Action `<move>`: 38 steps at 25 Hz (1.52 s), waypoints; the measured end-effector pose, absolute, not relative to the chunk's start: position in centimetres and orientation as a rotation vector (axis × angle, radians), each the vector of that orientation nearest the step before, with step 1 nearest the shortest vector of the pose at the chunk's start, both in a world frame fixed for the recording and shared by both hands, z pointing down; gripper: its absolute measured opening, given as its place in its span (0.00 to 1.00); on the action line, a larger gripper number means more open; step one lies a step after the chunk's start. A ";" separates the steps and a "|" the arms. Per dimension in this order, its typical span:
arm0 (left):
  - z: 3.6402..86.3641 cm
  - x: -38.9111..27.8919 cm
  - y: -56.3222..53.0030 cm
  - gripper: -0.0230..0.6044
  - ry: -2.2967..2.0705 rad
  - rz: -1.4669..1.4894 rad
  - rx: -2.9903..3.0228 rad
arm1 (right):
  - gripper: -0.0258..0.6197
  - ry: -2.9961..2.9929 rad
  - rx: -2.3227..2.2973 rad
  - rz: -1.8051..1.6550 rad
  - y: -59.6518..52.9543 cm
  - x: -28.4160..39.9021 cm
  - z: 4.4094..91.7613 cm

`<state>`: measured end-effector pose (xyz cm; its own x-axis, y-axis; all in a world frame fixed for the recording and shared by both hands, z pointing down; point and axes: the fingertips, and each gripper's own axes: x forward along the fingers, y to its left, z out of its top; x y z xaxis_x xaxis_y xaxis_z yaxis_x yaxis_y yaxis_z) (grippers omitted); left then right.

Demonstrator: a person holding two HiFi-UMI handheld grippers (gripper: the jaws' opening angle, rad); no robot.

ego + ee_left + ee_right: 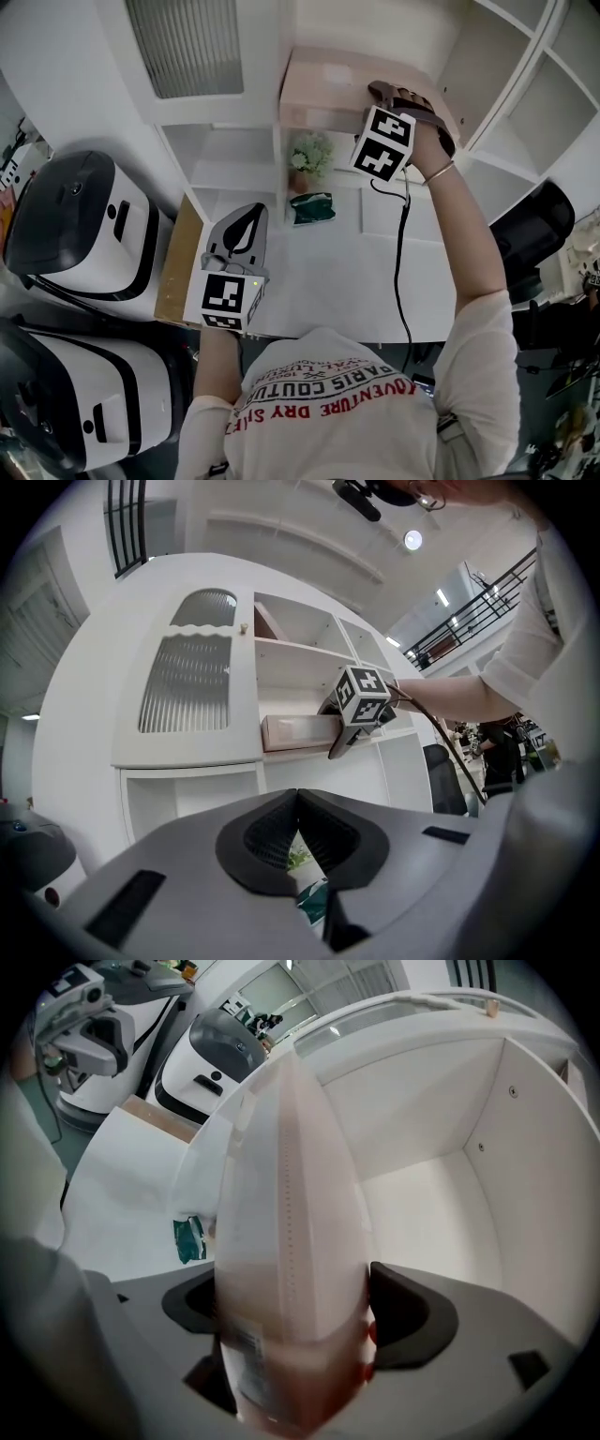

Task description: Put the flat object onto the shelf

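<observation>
The flat pinkish box [319, 86] rests on a board of the white shelf unit [234, 141], high up at the back. My right gripper [389, 97] reaches to the box's right end, its marker cube below it. In the right gripper view the box [291, 1194] stands edge-on between the jaws of the right gripper [295, 1321], inside a white compartment [431, 1213]; the pads look just off its sides. My left gripper [246, 225] hovers low over the desk, shut and empty. The left gripper view shows that gripper [298, 803] looking up at the box [295, 731].
A small potted plant [309, 155] and a green packet [312, 208] sit on the white desk [375, 272] below the shelf. Two white-and-black machines [80, 230] [75, 403] stand at the left beside a wooden edge [178, 267]. A black cable [403, 262] hangs from the right gripper.
</observation>
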<state>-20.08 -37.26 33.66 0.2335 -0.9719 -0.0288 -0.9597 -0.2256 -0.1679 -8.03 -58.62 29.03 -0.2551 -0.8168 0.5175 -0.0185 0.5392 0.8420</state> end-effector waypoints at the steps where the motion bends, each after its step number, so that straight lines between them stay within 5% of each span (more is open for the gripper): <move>1: 33.6 -20.2 -37.5 0.06 1.862 -0.120 -2.339 | 0.71 -1.674 0.708 -0.887 -59.0 -8.2 29.0; 12: 32.9 -20.2 -38.5 0.06 1.888 -0.119 -2.311 | 0.79 -1.711 0.665 -0.846 -61.2 -9.1 29.4; 25: 32.8 -18.6 -38.2 0.06 1.837 -0.121 -2.343 | 0.76 -1.858 0.767 -0.941 -55.8 -6.8 26.8; 27: 32.9 -18.0 -38.4 0.06 1.819 -0.125 -2.356 | 0.66 -1.898 0.832 -0.985 -54.4 -5.9 25.8; 29: 33.0 -17.3 -38.6 0.06 1.799 -0.128 -2.371 | 0.38 -1.956 0.939 -1.034 -53.1 -5.0 24.5; 38: 32.6 -15.0 -39.6 0.06 1.720 -0.118 -2.417 | 0.10 -2.198 1.313 -0.980 -49.6 -0.9 24.3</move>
<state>-14.96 -39.64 32.60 0.3305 -0.9431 -0.0354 -0.9294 -0.3187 -0.1860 -0.90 -49.60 24.32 -0.4803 -0.8769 -0.0167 -0.5987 0.3139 0.7369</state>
